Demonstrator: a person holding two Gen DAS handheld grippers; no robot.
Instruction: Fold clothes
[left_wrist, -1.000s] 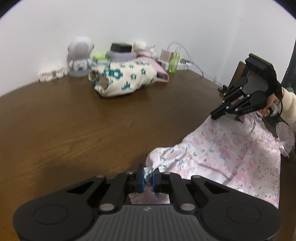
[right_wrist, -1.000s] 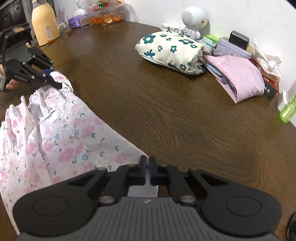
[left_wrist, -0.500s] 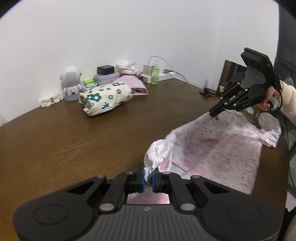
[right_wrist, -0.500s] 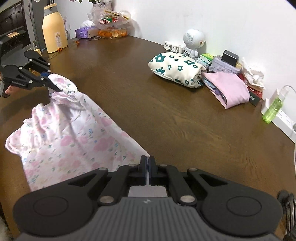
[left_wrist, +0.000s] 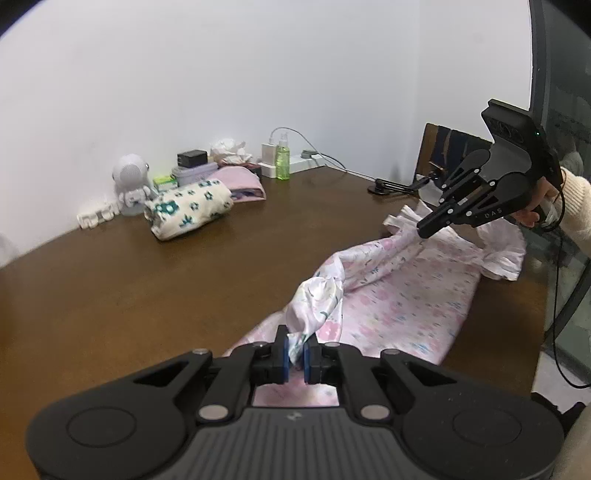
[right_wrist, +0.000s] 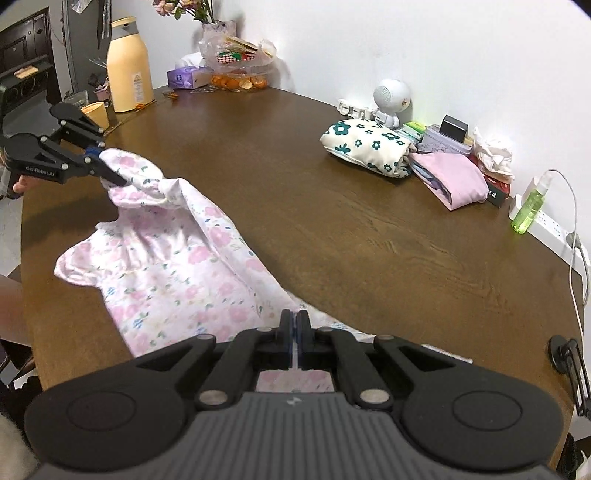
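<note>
At lower centre of both frames, we held the pink floral cotton garment (left_wrist: 402, 295) pinched: our left gripper (left_wrist: 294, 356) clamped one bunched corner, our right gripper (right_wrist: 294, 341) another edge. The garment draped across the dark brown wooden table (right_wrist: 332, 221), partly lifted.

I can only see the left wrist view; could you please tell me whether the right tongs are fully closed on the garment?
Observer: Yes, the right tongs are shut on the floral garment at its edge, with the pads almost touching.
Operator: Thank you. Is anything standing beyond my left tongs?
Observer: A yellow flask and a paper cup stand at the table end, just past the left tongs.
</note>
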